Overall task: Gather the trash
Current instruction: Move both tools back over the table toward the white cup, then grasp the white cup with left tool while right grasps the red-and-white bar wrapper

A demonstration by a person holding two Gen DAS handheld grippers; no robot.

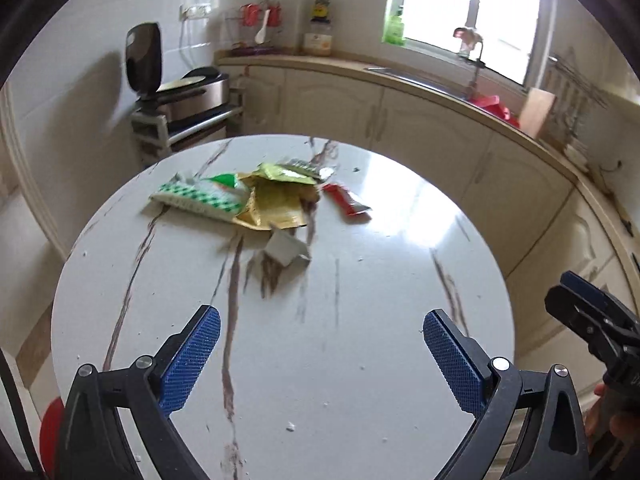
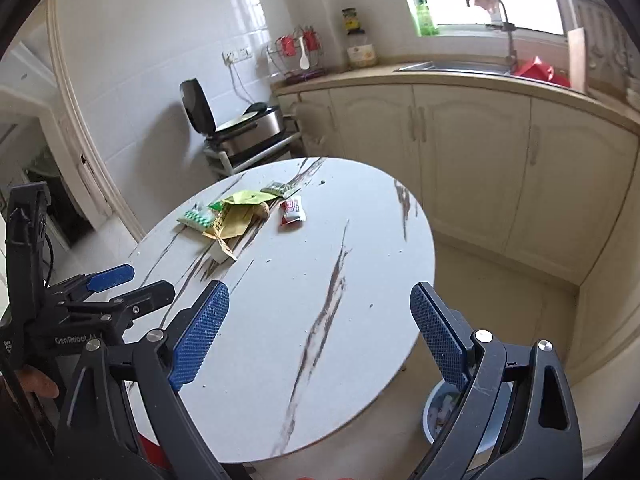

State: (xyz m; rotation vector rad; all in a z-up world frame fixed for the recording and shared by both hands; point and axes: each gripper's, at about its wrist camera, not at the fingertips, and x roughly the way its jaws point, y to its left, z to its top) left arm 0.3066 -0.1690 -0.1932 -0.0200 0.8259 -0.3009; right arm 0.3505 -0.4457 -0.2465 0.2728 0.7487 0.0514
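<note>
A pile of trash lies at the far side of the round marble table (image 1: 360,360): a green-and-white wrapper (image 1: 200,198), a yellow packet (image 1: 276,204), a lime-green packet (image 1: 284,172), a red sachet (image 1: 346,200) and a small white piece of card (image 1: 286,250). In the right wrist view the pile shows too, with the green-and-white wrapper (image 2: 198,218), the yellow packet (image 2: 232,220) and the red sachet (image 2: 292,210). My left gripper (image 1: 322,320) is open and empty above the near half of the table. My right gripper (image 2: 320,294) is open and empty over the table's right side.
A light blue bin (image 2: 440,412) with some trash stands on the floor right of the table. Cream cabinets (image 2: 460,160) with a sink (image 2: 452,66) run along the back. An open black appliance (image 1: 180,88) sits on a rack. Something red (image 1: 50,436) is low left.
</note>
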